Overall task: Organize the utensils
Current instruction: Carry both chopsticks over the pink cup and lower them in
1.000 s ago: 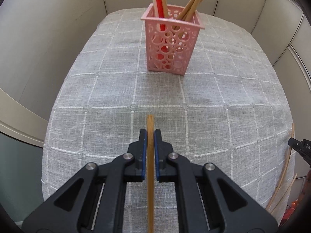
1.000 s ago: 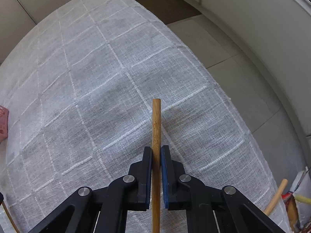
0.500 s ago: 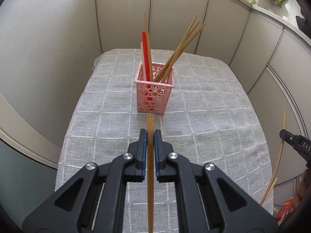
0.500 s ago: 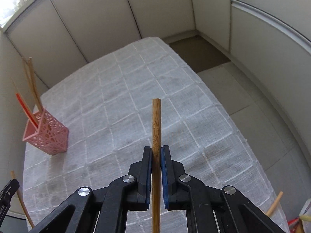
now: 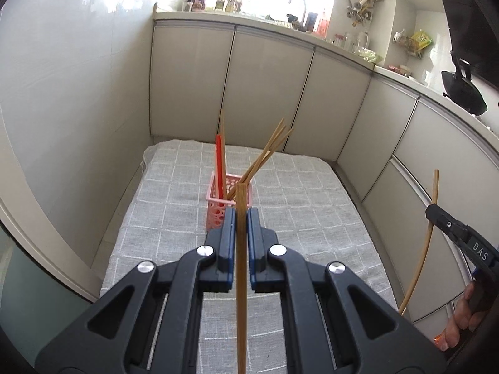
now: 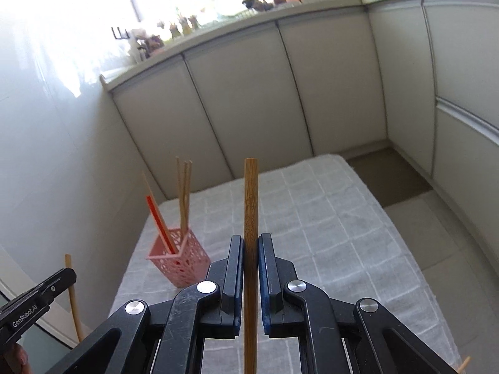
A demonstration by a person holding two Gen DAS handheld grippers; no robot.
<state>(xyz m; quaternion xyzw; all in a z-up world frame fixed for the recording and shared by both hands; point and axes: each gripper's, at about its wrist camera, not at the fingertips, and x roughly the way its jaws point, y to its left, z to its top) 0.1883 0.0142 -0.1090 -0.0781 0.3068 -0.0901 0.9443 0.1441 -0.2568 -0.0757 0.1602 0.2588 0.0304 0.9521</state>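
Two black grippers, each clamped on one bamboo chopstick. The left gripper (image 5: 240,218) has its blue-lined pads (image 5: 230,243) pressed narrow against a thin, round, light-brown chopstick (image 5: 240,280) that runs straight up between them, its blunt end standing a little past the tips. The right gripper (image 6: 250,246) holds a second bamboo chopstick (image 6: 250,218) the same way — this one shows darker grain and reaches well beyond the pads.

One pink plastic basket (image 5: 218,212) stands on the table, toward the far middle in the left view and to the left in the right view. It is square, with walls pierced by round holes. Inside it stand five sticks: three bamboo chopsticks (image 5: 268,152) leaning together to the right, one thin pale stick (image 5: 222,124) rising upright, and one flat red stick (image 5: 220,162) beside it.

The table carries a grey woven cloth (image 5: 312,205) crossed by white stitched lines in a grid of squares. Pale, smooth cabinet doors (image 5: 265,90) wall in the far and right sides — a counter with a curved tap (image 5: 297,1) runs above them.

At the right edge of the left view, the other gripper's black body is seen from the side with its bamboo stick (image 5: 427,240) bowed by the lens, and fingers of a hand (image 5: 461,318) below it.
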